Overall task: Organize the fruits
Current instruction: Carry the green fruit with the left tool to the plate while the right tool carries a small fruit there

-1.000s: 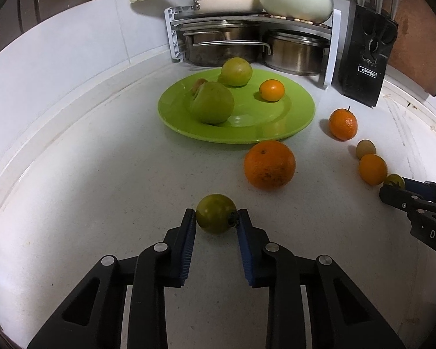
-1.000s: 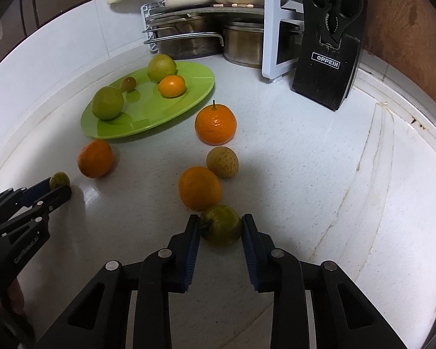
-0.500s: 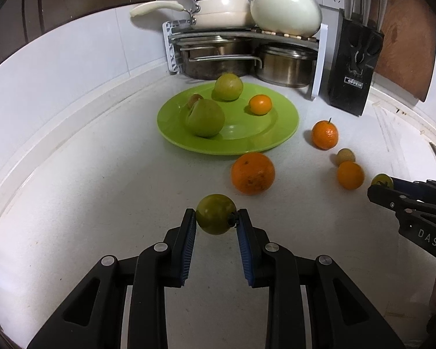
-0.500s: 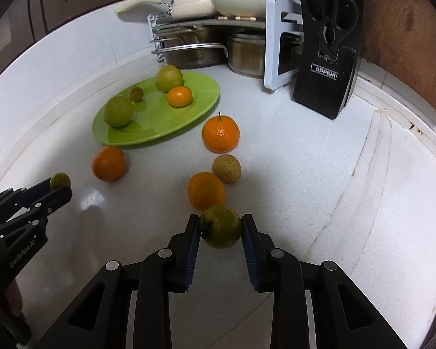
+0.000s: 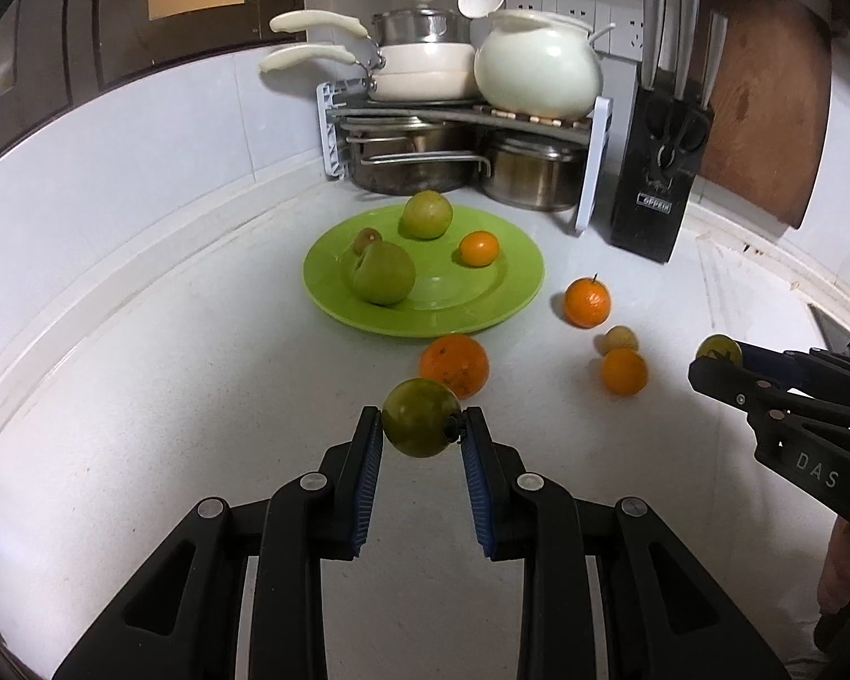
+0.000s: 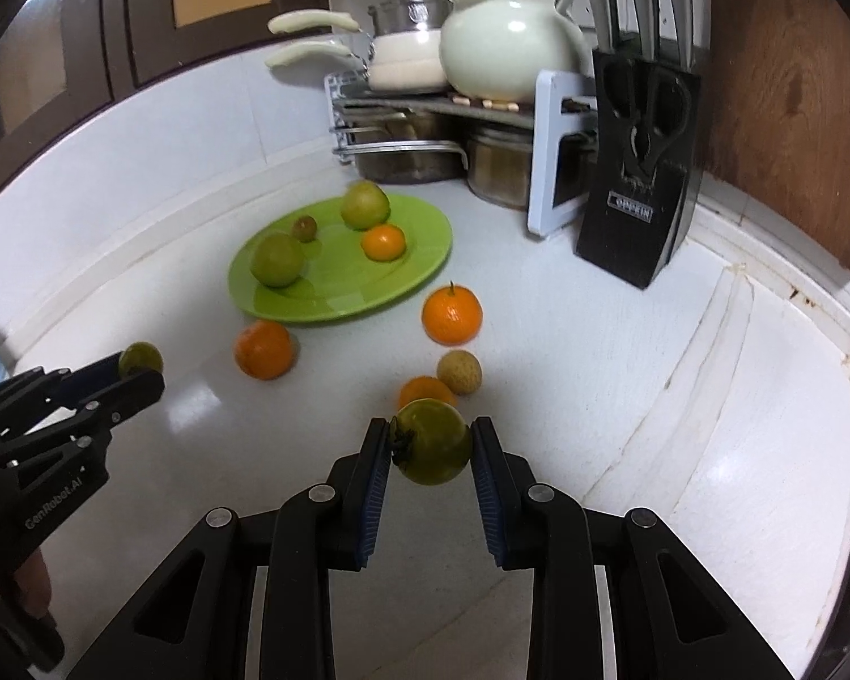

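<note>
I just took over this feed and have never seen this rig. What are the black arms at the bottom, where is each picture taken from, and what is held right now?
No robot: a person holds one pair of tongs per hand, a camera on each looking along the fingers. The left view shows the left tongs shut on a green fruit; the right tongs grip another green fruit. On the white counter a green plate carries four fruits; three oranges and a small tan fruit lie loose beside it.
</note>
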Motion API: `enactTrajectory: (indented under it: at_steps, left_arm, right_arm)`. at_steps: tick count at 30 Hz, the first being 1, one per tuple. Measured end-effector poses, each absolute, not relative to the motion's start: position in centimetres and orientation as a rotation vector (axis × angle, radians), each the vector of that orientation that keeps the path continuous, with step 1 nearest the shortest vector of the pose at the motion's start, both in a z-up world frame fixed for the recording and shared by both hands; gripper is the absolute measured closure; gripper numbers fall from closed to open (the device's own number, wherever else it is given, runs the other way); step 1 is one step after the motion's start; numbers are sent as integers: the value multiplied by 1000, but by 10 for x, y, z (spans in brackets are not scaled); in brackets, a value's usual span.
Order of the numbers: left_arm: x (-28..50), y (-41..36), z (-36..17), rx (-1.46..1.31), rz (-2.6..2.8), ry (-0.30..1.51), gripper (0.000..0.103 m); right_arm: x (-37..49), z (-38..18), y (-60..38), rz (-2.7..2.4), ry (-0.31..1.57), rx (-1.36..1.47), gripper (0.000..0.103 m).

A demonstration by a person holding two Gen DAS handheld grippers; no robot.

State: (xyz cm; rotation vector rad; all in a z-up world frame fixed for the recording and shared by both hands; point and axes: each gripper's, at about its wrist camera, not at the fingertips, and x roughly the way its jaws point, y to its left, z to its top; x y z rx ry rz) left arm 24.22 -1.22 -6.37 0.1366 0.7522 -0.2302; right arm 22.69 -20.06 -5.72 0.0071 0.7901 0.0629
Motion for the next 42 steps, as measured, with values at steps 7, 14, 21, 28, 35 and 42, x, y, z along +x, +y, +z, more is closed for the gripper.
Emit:
enactTrajectory:
  at_steps: [7, 14, 21, 28, 35, 42]
  left_arm:
    - [229, -14, -43, 126, -230, 702, 74]
    - [227, -18, -24, 119, -239, 656, 74]
    - [238, -25, -8, 87, -254, 614, 74]
    - [255, -35, 7, 107, -255, 569, 74]
    - [290, -38, 11, 108, -270, 577, 74]
    - [329, -36, 11, 100, -270, 610, 74]
  right_arm:
    - [220, -34, -198, 100, 725, 1, 73]
    - [222, -16, -196, 157, 681, -6, 73]
    - [241, -1, -194, 225, 657, -36, 73]
    - [266, 11, -196, 262, 636, -58, 73]
    - [306, 17, -194, 282, 644, -79, 73]
    - [346, 17, -185, 297, 664, -105, 73]
